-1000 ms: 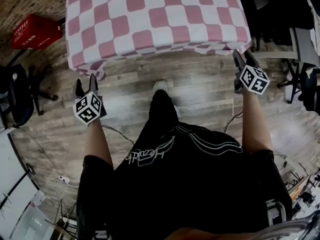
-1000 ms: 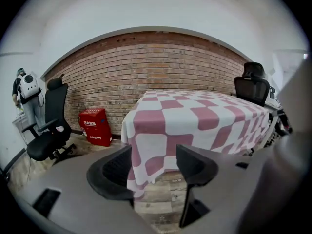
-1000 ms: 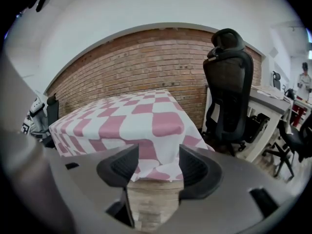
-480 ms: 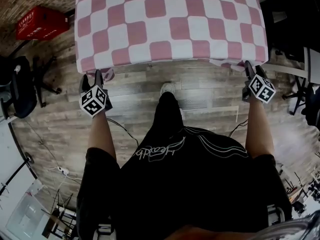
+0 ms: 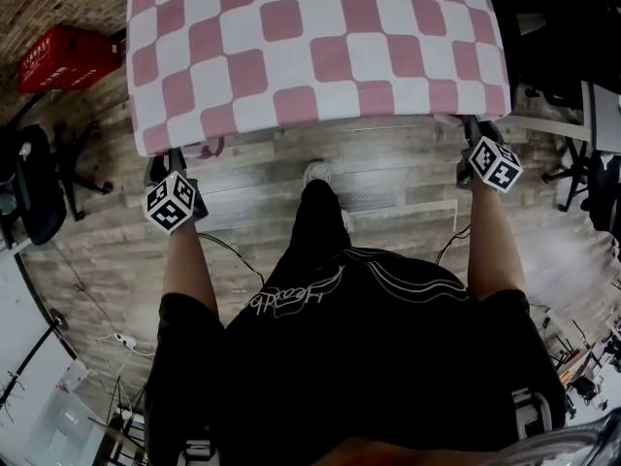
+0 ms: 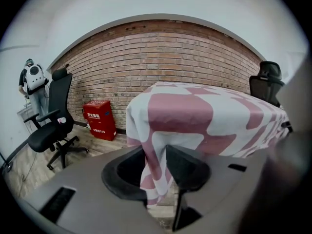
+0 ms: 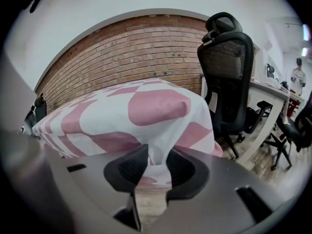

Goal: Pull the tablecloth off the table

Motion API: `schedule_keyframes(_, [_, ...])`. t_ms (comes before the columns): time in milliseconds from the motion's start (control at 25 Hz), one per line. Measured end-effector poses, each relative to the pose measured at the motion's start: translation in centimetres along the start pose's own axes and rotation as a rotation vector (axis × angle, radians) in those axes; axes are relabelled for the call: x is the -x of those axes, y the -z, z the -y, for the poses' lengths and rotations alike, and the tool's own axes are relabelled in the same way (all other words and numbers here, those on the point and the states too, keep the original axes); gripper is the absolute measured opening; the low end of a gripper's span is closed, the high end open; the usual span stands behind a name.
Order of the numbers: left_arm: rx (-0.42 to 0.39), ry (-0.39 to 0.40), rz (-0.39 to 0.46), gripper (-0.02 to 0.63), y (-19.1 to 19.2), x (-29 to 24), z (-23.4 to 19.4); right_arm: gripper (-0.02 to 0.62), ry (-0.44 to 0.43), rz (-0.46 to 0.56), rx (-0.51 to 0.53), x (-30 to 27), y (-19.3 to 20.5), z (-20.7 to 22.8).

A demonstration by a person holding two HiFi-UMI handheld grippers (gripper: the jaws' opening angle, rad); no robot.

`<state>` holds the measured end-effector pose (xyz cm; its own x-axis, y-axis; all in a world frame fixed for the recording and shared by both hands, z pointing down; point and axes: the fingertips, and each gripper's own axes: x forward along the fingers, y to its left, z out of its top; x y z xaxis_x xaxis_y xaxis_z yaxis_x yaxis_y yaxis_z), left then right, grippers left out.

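Note:
A pink-and-white checked tablecloth [image 5: 310, 47] covers the table ahead of me, and its near edge hangs down. My left gripper [image 5: 165, 161] is at the cloth's near left corner. In the left gripper view the hanging corner [image 6: 155, 155] runs down between the jaws of the left gripper [image 6: 156, 165], which have just been closing and now pinch it. At the near right corner is my right gripper [image 5: 473, 132]. The right gripper view shows the cloth [image 7: 146, 111] bunched between the jaws of the right gripper [image 7: 157, 162], which have also just closed on it.
A red crate [image 5: 60, 58] sits on the wooden floor by the brick wall at left. One black office chair [image 5: 34, 183] stands at left and another [image 7: 229, 72] beside a desk [image 5: 587, 115] at right. Cables [image 5: 233, 252] trail across the floor near my shoe [image 5: 312, 171].
Both grippers have come in under the cloth's near edge, one at each corner. Their jaws, wide apart earlier, now hold the hanging corners.

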<state>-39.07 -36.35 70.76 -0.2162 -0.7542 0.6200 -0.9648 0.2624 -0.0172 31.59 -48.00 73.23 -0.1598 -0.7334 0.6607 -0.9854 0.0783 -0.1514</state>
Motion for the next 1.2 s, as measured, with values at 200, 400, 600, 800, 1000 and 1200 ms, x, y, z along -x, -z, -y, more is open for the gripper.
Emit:
schedule_keyframes(200, [-0.006, -0.001, -0.020, 0.059, 0.2, 0.2, 0.1, 0.050, 0.031, 0.014, -0.035, 0.6, 0.2, 1.1])
schedule_keyframes(400, [-0.026, -0.001, -0.022, 0.026, 0.2, 0.3, 0.4, 0.033, 0.039, 0.015, -0.051, 0.8, 0.3, 1.3])
schedule_keyframes(600, [-0.020, 0.001, -0.050, 0.015, 0.4, 0.4, 0.2, 0.017, 0.056, -0.012, -0.080, 1.2, 0.7, 1.0])
schedule_keyframes(800, [-0.039, 0.018, -0.074, 0.011, 0.6, 0.7, 0.3, 0.003, 0.080, -0.014, -0.087, 1.9, 0.6, 1.0])
schedule_keyframes(1000, [-0.029, 0.019, -0.082, 0.009, 0.6, 2.5, 0.2, 0.002, 0.067, 0.011, -0.114, 4.0, 0.0, 0.5])
schedule_keyframes(1200, [-0.017, 0.019, -0.055, 0.006, 0.1, 4.9, 0.1, 0.002, 0.048, 0.023, -0.078, 6.3, -1.0, 0.4])
